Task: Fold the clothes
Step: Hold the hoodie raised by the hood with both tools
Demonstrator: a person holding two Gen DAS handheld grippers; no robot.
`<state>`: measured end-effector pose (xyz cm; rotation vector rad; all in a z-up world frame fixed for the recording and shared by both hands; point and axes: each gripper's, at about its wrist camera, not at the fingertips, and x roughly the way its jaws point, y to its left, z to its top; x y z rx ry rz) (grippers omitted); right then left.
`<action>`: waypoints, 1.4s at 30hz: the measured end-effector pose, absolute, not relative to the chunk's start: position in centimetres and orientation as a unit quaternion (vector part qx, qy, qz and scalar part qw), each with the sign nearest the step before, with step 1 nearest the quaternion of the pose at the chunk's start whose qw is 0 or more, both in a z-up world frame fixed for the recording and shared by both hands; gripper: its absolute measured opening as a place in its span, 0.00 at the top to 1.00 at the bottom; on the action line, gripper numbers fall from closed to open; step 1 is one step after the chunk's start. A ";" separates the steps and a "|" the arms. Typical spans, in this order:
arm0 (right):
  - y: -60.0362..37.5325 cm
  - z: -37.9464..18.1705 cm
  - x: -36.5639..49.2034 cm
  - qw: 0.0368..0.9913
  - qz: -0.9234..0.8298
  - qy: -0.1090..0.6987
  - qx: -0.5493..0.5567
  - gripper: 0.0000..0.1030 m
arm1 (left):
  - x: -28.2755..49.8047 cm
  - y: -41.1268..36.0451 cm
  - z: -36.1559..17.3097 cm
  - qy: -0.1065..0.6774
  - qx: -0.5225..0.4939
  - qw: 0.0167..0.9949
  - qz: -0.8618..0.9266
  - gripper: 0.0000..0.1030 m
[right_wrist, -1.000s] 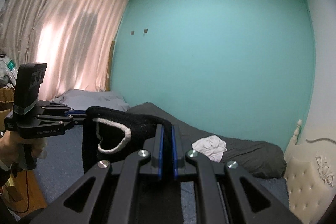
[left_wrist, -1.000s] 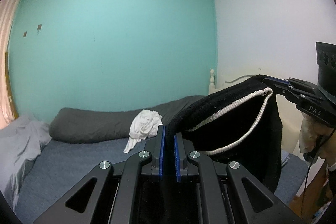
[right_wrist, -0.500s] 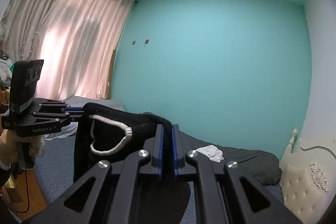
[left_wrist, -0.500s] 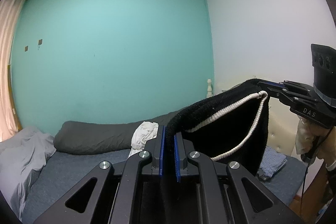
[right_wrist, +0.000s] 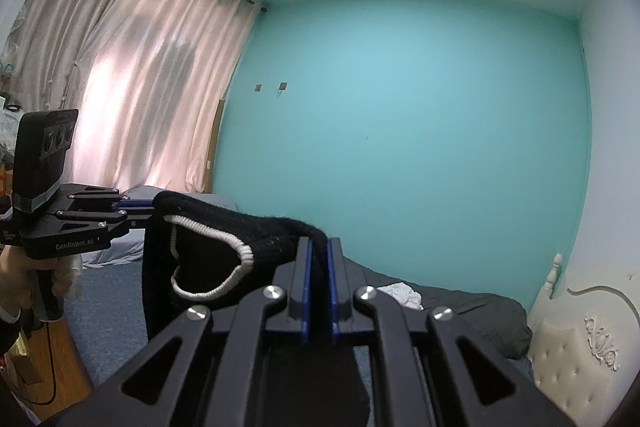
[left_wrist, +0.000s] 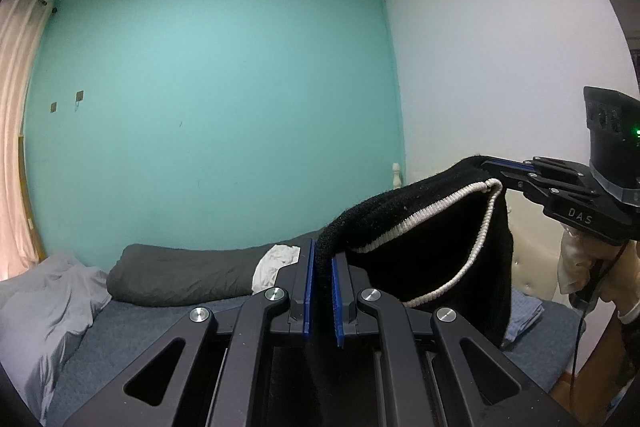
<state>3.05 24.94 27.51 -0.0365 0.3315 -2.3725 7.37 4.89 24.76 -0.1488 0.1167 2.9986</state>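
Black knit garment (left_wrist: pixel 432 247) is pinched by left gripper (left_wrist: pixel 320 291) and right gripper (right_wrist: pixel 318 291), held stretched above bed (left_wrist: pixel 168 319); no fold made, folding all left.

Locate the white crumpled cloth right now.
The white crumpled cloth lies on the dark grey bolster at the bed's far edge by the teal wall, just left of the left gripper in its view.

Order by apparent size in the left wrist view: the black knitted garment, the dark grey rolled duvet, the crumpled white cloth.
1. Black knitted garment, though it hangs nearest the camera.
2. Dark grey rolled duvet.
3. Crumpled white cloth, partly hidden by the gripper.
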 end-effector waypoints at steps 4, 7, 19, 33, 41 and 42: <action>25.0 27.7 3.3 0.364 -0.922 0.130 -0.014 0.94 | 8.1 4.6 25.2 0.035 -0.054 0.072 0.995 0.92; 25.1 27.5 2.6 0.364 -0.922 0.130 -0.002 0.94 | 5.2 1.4 22.7 0.031 -0.070 0.073 0.994 0.92; 24.1 16.9 -8.6 0.355 -0.918 0.137 0.113 0.94 | -9.5 -0.9 9.5 0.033 -0.193 0.058 0.979 0.92; 18.7 -2.0 -28.2 0.338 -0.894 0.139 0.257 0.94 | -25.9 -2.9 -7.5 0.005 -0.319 0.047 0.947 0.92; 16.5 -7.5 -36.1 0.335 -0.884 0.124 0.300 0.94 | -32.7 -5.3 -13.0 -0.025 -0.354 0.044 0.934 0.92; 16.4 -7.9 -36.8 0.335 -0.884 0.119 0.303 0.94 | -33.2 -5.6 -13.2 -0.028 -0.355 0.043 0.933 0.92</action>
